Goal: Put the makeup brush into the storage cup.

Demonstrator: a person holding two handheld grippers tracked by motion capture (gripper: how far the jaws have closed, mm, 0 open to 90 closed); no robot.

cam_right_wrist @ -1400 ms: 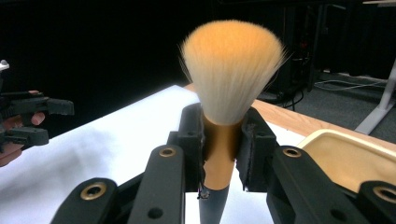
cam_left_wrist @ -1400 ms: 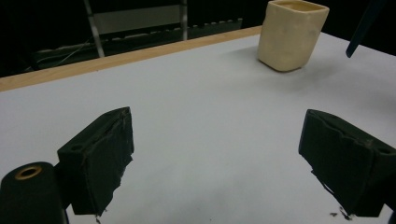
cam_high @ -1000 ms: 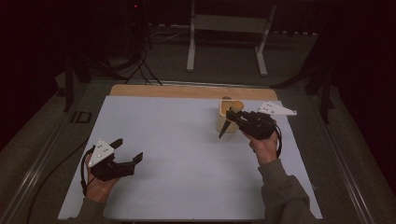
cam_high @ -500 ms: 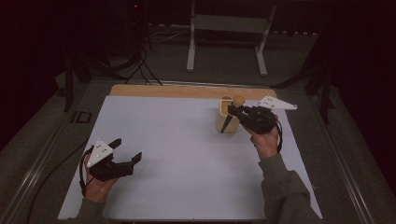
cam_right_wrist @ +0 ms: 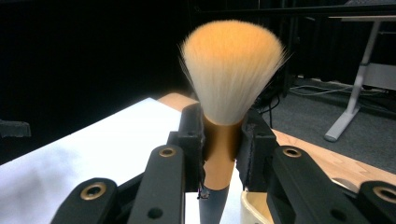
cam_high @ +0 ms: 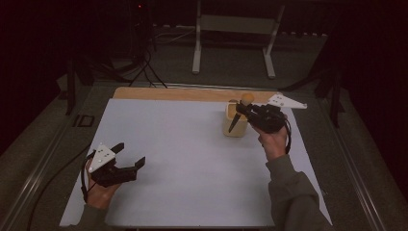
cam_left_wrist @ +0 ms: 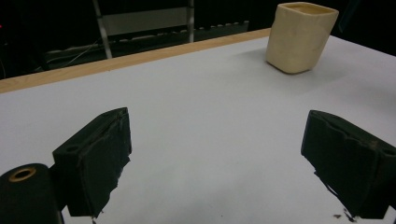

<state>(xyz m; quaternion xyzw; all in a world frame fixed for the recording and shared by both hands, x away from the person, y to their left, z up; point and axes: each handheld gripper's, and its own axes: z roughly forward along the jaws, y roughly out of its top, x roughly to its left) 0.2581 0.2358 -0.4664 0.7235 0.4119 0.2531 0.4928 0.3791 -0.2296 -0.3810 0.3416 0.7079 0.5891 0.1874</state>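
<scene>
- Since the earlier frame, the right gripper (cam_high: 246, 110) has been carrying the brush (cam_high: 239, 113) from beside the cup (cam_high: 235, 122) to over it, and the brush is standing up straighter now, with its fluffy end on top.
- Nearest to the person, the left gripper (cam_high: 126, 155) is resting low near the front left of the white mat (cam_high: 192, 163). Its jaws are standing wide apart and nothing is between them. In the left gripper view the two black pads (cam_left_wrist: 98, 158) are showing bare mat in the gap.
- Farther away, the right gripper is squeezing the brush. In the right gripper view its two pads are pressing on the gold collar (cam_right_wrist: 219, 144), one on each side, just under the soft white and orange hairs (cam_right_wrist: 232, 65).
- The dark handle (cam_right_wrist: 212, 210) is hanging down below the jaws. In the high view its tip is pointing down at the front of the cup, and I cannot tell if it is inside the rim yet.
- The cup is sitting on the mat near the far right, just under and a bit to the left of the right gripper, and well apart from the left gripper.
- I think the step is putting the brush in the cup, handle first.
- To do it well, the hand should be keeping the brush straight, lining the handle tip up over the middle of the opening, and going down slowly.
- The jaws should be letting go only when the handle is well inside, so the cup is not getting knocked over.
</scene>
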